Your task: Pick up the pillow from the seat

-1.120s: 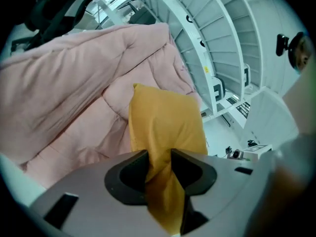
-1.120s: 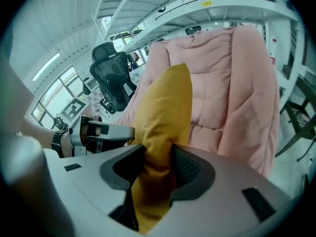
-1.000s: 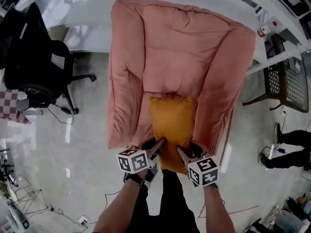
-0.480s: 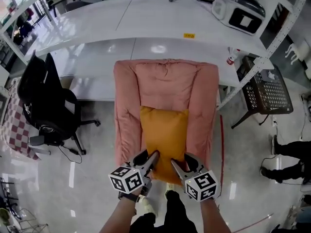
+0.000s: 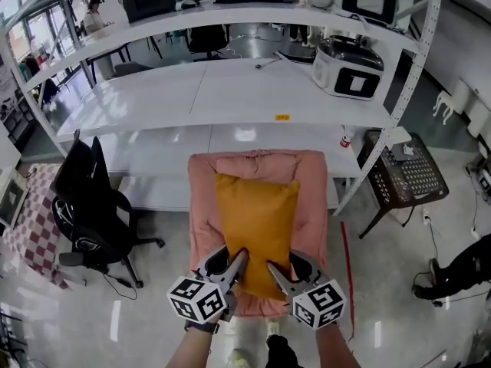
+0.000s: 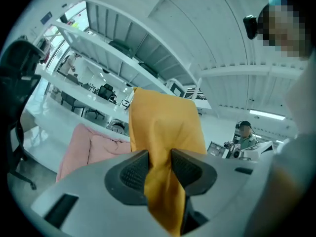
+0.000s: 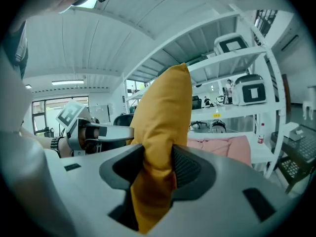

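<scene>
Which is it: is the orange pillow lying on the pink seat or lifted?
Lifted: the left gripper and right gripper clamp the pillow, which hangs clear of the seat.

Left gripper [image 5: 232, 261] and right gripper [image 5: 285, 270] are both showing light-grey moulded shells and long tapering grey jaws. Each is carrying a white cube with black square markers at its rear end: left cube [image 5: 201, 299], right cube [image 5: 320, 303]. Black dotted pads [image 6: 133, 171] are lining the left jaws, and black textured pads [image 7: 185, 168] are lining the right. The person is wearing a dark strap [image 5: 201, 326] on the wrist just behind the left cube. Forearms are showing bare behind both cubes. A dark trouser leg [image 5: 280, 353] is showing below the right gripper.
</scene>
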The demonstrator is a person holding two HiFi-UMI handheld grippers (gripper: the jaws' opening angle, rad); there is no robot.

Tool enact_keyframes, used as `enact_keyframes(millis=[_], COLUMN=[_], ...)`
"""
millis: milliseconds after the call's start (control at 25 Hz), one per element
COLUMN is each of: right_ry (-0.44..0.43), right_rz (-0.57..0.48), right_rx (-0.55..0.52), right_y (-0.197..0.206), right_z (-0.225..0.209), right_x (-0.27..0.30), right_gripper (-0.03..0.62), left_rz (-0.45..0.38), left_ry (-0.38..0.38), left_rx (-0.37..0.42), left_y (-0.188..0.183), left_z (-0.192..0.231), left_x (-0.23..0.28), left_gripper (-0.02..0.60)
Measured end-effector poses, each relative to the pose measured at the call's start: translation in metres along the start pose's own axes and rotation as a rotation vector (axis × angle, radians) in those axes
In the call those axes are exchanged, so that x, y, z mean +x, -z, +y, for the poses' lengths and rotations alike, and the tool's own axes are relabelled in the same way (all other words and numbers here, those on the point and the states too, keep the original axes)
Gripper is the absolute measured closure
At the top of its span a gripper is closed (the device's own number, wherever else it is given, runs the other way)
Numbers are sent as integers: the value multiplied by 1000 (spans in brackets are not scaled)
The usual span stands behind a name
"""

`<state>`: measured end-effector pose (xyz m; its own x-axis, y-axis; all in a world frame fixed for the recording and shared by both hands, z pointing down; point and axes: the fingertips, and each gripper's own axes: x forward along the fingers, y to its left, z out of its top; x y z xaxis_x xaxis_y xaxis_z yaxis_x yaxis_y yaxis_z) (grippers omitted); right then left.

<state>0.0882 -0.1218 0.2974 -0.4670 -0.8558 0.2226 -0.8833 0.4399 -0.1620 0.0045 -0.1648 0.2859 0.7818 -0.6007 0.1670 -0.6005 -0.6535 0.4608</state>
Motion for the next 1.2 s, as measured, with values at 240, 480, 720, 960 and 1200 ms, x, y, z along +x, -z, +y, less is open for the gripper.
enact_keyframes(millis=[240, 480, 720, 960, 1200], right_ry=[-3, -11, -16, -19, -27], right_rz=[-91, -158, -212, -251, -292], right_rx=[-43, -90, -124, -154, -190], right_y=[-50, -94, -125, -152, -176], right_z=[20, 33, 46, 60, 75], right_x=[-16, -32, -38, -47, -55], right_gripper=[416, 413, 405, 402, 401], left_rz=[-69, -132, -172, -207, -257], left_ry=[12, 25, 34, 30, 28], left_rx=[88, 149, 206, 230, 268], left_y=[-48, -88, -119, -143, -166], left_z=[-29, -56, -71, -85, -100], left_x=[-23, -40, -55, -72, -91], left_gripper=[440, 440, 440, 440, 440])
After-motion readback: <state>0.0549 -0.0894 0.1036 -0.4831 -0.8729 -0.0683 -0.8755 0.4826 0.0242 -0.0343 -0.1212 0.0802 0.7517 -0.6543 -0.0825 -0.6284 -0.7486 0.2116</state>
